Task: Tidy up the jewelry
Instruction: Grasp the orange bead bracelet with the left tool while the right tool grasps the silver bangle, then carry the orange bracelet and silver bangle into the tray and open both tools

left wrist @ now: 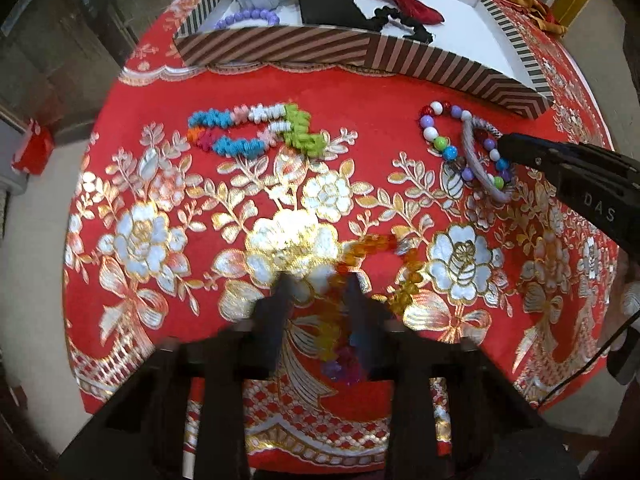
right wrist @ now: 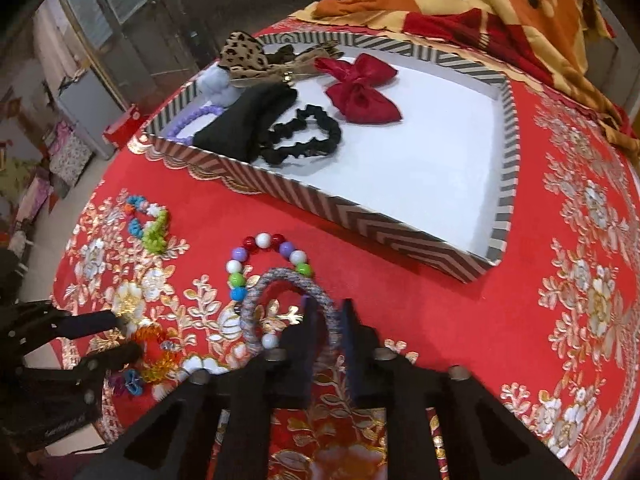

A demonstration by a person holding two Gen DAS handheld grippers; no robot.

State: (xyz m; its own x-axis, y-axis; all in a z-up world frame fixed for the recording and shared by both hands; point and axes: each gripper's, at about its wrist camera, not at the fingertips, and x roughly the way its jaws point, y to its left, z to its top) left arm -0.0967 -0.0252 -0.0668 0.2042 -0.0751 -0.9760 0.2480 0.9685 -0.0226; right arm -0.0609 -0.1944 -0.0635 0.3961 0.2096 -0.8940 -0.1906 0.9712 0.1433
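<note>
Clamping the amber bead bracelet (left wrist: 362,264) on the red embroidered tablecloth (left wrist: 360,92), the left gripper (left wrist: 320,292) has its fingers pressed on the strand at the near edge. To its right, the right gripper (right wrist: 328,316) is pinched together on the grey woven bangle (right wrist: 280,280), which overlaps the multicoloured bead bracelet (right wrist: 244,268). The striped tray (right wrist: 360,216) lies beyond, holding a red bow (right wrist: 360,88).

Glossy plastic beads (right wrist: 264,242), matt woven-cord bangle (right wrist: 280,280), shiny embroidered cloth (right wrist: 460,320), satin bow (right wrist: 360,88).
</note>
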